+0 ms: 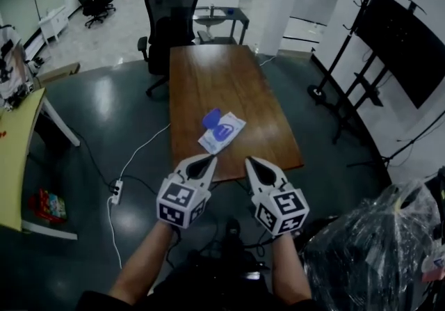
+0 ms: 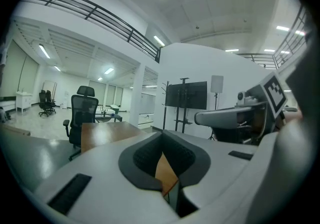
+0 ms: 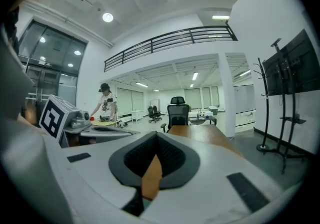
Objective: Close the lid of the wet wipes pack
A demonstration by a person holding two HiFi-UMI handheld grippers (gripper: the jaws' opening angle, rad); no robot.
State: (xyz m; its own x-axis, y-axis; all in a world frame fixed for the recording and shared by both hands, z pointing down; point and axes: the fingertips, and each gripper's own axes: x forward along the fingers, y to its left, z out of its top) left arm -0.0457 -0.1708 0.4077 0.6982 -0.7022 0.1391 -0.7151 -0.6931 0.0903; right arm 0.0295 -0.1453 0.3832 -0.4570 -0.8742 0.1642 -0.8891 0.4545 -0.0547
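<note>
Centrally, wet wipes pack [image 1: 221,131] lies flat on the desk [image 1: 208,73], blue lid [image 1: 211,119] open at its upper left. Left gripper [image 1: 207,159] and right gripper [image 1: 250,162], lower centre: jaws together, empty, just short of the desk's near edge

A long wooden table [image 1: 229,80] stretches ahead of the left gripper [image 1: 208,159], a black office chair [image 1: 170,17] at its far end. Right of the right gripper [image 1: 251,162]: a dark screen on a stand [image 1: 400,42], and nearer, a clear plastic bag [image 1: 379,247].
</note>
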